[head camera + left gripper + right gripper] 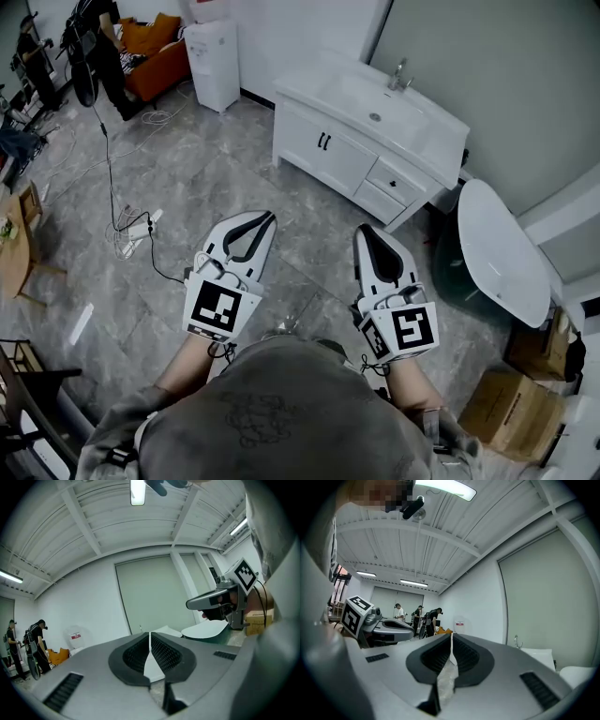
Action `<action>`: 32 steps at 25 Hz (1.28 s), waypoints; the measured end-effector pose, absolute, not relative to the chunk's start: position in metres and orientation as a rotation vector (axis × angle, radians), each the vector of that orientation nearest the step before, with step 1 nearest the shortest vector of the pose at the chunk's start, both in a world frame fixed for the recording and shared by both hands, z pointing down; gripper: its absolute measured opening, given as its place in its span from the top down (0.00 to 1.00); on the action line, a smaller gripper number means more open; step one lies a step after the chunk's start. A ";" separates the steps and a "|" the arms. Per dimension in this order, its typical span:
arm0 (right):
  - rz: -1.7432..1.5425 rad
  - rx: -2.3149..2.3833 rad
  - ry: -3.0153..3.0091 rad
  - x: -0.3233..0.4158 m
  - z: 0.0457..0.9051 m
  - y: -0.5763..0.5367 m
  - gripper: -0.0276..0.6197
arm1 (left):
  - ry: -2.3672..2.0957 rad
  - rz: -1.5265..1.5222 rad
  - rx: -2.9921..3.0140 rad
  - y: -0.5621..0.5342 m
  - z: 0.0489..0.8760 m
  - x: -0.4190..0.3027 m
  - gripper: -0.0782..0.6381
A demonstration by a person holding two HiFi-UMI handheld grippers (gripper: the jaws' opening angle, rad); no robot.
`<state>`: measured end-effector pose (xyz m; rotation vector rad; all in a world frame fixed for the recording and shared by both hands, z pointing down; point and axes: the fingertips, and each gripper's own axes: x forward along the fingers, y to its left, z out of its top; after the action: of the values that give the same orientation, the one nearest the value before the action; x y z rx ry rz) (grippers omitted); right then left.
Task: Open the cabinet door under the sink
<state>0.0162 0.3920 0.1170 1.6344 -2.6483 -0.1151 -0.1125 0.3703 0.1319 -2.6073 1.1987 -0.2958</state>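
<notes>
The white sink vanity [375, 141] stands against the far wall, a faucet [400, 75] on its top. Its cabinet door [323, 150] has two black handles and is closed; small drawers [394, 185] sit to the right of it. Both grippers are held level over the grey floor, well short of the vanity. My left gripper [265, 217] is shut and empty, its jaws meeting at the tip [150, 634]. Beside it, my right gripper [364, 231] is likewise shut with nothing held [451, 637]. The faucet [516, 641] and basin edge show right of the right gripper's jaws.
A white oval panel [502, 248] lies right of the vanity, with cardboard boxes [511, 408] nearer. A white dispenser [214, 61], an orange seat [155, 47] and a person [98, 47] are at the back left. Cables and a power strip [136, 230] lie on the floor.
</notes>
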 end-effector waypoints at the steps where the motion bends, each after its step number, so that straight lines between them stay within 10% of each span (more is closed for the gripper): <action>1: -0.112 1.640 -2.642 0.012 0.118 0.392 0.91 | 1.198 -0.296 -2.611 0.370 0.133 -0.117 0.85; 32: 0.064 1.546 -2.661 0.037 0.180 0.155 0.90 | 1.245 -0.459 -2.668 0.151 0.195 -0.084 0.85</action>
<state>0.0370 0.1554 0.1804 1.5462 -2.6611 0.0644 -0.0837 0.1514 0.1950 -2.6676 1.2453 -0.4594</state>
